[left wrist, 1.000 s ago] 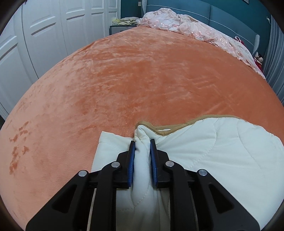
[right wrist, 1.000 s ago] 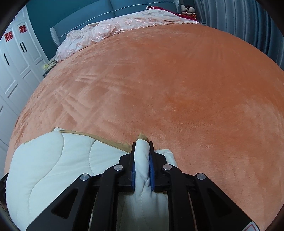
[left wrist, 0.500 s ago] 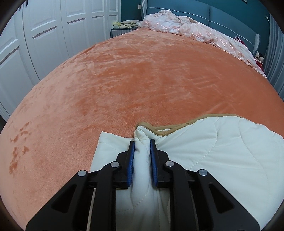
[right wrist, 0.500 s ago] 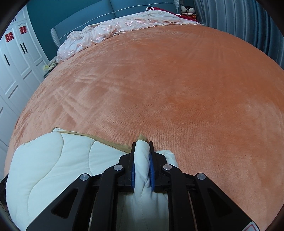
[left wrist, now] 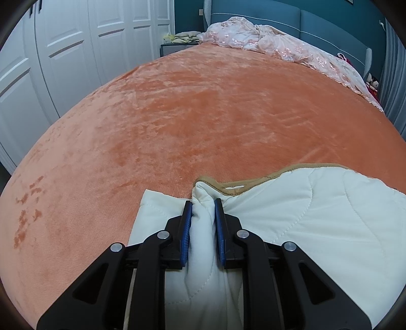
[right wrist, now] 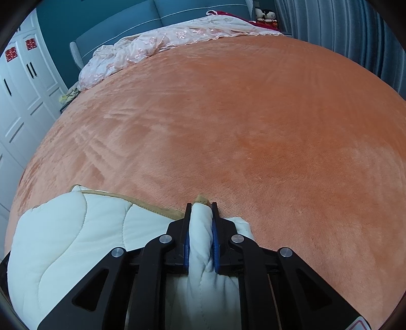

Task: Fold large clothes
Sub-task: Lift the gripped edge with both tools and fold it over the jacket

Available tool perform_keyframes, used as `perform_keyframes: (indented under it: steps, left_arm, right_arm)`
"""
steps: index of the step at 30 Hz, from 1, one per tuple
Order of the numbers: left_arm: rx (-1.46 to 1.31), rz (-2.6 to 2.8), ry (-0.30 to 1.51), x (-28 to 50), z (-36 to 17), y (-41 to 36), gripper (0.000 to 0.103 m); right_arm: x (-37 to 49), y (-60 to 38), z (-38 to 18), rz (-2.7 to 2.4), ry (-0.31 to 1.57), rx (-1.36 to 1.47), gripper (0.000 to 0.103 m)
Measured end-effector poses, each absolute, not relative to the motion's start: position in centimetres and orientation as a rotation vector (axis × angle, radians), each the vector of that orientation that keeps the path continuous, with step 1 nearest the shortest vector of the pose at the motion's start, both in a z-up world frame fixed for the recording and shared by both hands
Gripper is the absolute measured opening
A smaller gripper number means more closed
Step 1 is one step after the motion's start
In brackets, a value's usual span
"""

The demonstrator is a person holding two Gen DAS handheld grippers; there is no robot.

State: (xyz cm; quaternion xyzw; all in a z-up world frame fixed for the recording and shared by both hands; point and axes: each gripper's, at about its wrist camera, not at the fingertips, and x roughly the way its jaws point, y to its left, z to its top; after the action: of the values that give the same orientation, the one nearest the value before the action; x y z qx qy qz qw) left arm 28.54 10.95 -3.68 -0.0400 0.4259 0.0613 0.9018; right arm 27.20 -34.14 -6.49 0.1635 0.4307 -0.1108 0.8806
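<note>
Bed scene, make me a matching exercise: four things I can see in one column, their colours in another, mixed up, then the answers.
Things:
1. quilted garment
2. bed cover
3. headboard
4. gripper pads

Colours:
A. teal
B. orange
C. bright blue
D. cream with a tan trim

Pairs: 1-D, 2-B, 3-A, 4-C

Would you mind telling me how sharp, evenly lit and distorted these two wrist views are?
Left wrist: soft even light, fisheye bulges the orange bedspread, dark corners, cream quilted garment sharp. Right wrist: same bulge, wardrobe doors bowed; no glare, no motion blur.
</note>
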Motion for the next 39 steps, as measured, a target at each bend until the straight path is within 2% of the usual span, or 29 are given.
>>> perform_keyframes:
  steps: [4,6,7,8,10,13,16,20,23,28,32,39]
  left_arm:
    - [-0.092,0.138,0.893,28.6,-3.2,11.3,0.022]
    - [-0.114,0.146,0.905,28.4,-2.3,12.2,0.032]
    - [-0.134,0.159,0.91,28.1,-1.6,12.9,0.049]
    - [-0.154,0.197,0.911,27.6,-0.8,14.0,0.076]
    - [-0.24,0.23,0.865,26.2,1.3,16.6,0.089]
    - [-0.293,0.229,0.84,25.4,4.4,18.5,0.088]
    - [-0.265,0.138,0.804,26.3,8.1,16.7,0.087]
    - [-0.197,-0.066,0.817,28.2,10.0,10.2,0.085]
    - [-0.124,-0.172,0.903,29.7,7.8,4.9,0.07]
    - [-0.079,-0.214,1.038,30.8,1.9,0.4,0.056]
    - [-0.028,-0.185,1.043,30.4,-1.3,-1.1,0.055]
    - [0.064,-0.127,0.978,29.7,-3.4,-2.6,0.056]
  right_arm:
    - [27.0,-34.3,-5.7,-0.24,0.897,0.348,0.01]
    - [26.3,-35.2,-4.6,-0.27,0.877,0.384,0.02]
    - [25.6,-35.8,-3.8,-0.282,0.85,0.415,0.027]
    - [24.7,-36.4,-3.0,-0.297,0.818,0.447,0.038]
    - [23.1,-37.5,-1.2,-0.324,0.762,0.491,0.046]
    - [22.3,-37.3,1.8,-0.311,0.746,0.472,0.046]
    - [23.1,-34.5,5.0,-0.206,0.694,0.421,0.046]
    - [27.7,-27.5,4.7,0.026,0.846,0.339,0.046]
    - [29.9,-22.8,2.4,0.112,0.935,0.292,0.046]
    - [31.5,-19.3,-1.9,0.123,1.037,0.259,0.043]
    - [30.9,-18.2,-4.2,0.119,1.049,0.217,0.039]
    - [30.5,-17.0,-6.2,0.088,1.011,0.127,0.038]
